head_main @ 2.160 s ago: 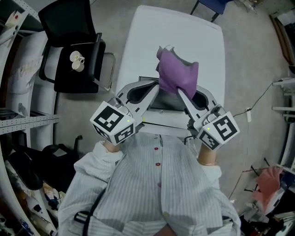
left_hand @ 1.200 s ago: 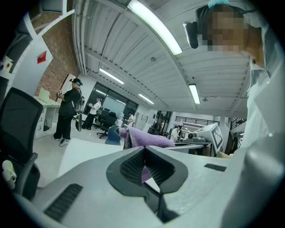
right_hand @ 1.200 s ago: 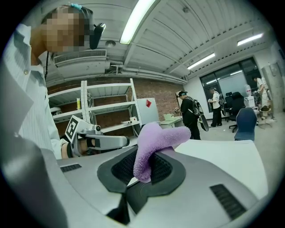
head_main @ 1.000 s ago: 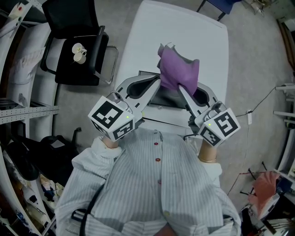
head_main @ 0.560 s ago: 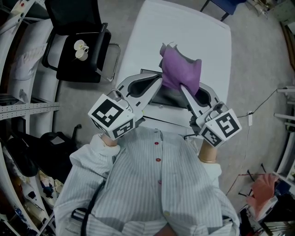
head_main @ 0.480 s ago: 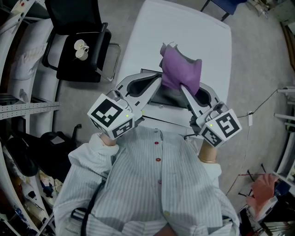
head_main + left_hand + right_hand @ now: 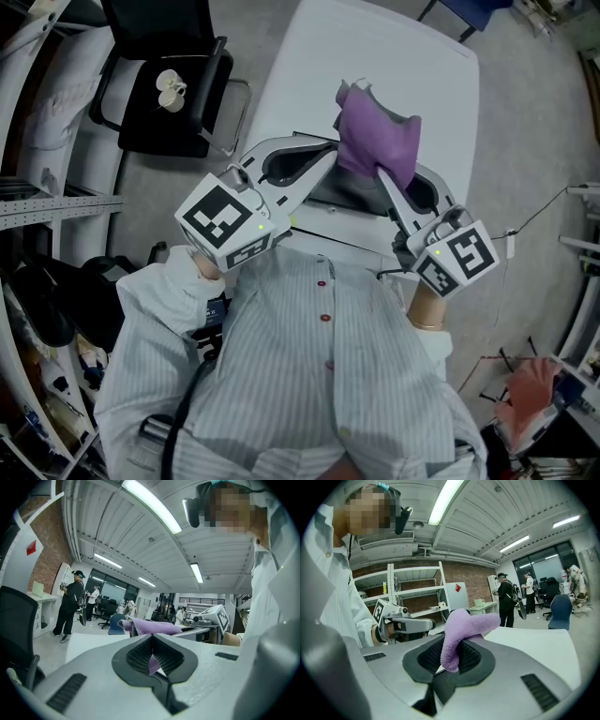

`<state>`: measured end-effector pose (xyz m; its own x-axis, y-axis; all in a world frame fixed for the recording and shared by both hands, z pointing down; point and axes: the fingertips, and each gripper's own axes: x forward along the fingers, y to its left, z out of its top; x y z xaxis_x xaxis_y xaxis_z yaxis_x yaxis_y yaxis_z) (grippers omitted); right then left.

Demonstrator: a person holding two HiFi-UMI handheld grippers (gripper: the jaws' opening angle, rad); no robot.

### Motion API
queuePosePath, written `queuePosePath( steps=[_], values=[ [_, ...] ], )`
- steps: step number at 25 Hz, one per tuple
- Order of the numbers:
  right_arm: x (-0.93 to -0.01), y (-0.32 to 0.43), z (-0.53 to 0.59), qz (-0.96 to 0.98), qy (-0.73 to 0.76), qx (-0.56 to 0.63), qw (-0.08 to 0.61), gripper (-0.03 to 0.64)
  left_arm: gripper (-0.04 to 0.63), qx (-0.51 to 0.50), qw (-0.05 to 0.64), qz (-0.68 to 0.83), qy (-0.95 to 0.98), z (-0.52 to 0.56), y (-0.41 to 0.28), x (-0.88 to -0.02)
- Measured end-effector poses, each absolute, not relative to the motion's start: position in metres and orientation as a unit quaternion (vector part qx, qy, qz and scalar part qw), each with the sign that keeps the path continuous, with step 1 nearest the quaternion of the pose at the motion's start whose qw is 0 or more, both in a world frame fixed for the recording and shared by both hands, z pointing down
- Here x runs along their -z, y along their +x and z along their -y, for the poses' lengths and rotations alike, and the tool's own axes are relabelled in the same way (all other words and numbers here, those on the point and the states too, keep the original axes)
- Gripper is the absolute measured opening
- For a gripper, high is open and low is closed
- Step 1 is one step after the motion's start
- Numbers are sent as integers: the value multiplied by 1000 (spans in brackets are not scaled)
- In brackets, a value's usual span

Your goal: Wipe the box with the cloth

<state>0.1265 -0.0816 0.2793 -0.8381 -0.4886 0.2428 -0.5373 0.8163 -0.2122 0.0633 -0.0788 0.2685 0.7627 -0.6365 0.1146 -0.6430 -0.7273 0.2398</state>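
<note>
Found a purple terry cloth point(image 7: 380, 145) held up above a shallow rectangular box with a white edge and dark top point(image 7: 352, 199). Noted the right gripper point(image 7: 380, 171) with fingers point(image 7: 424, 658) pressed together on the cloth, a fold bunched over their tips and a tail hanging into the hollow behind them. Noted the left gripper point(image 7: 332, 152) meeting the cloth's left edge, fingers point(image 7: 136, 656) likewise pressed together, with a thin purple strip caught at their seam. Recorded both grippers pointing away from the person and converging over the box. Located the box on the near part of the white tabletop point(image 7: 375, 56), just ahead of the person's striped shirt point(image 7: 319, 375). Logged a black chair point(image 7: 141, 131) left of the tabletop, with a small pale object point(image 7: 171, 89) on its seat.
</note>
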Motion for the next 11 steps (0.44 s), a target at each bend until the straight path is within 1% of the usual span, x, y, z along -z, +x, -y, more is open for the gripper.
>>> queuePosePath(
  steps=[11],
  values=[
    [-276,130,81,946,279,-133,93,49,11,-23,124,336,933,84,58,-270]
  ],
)
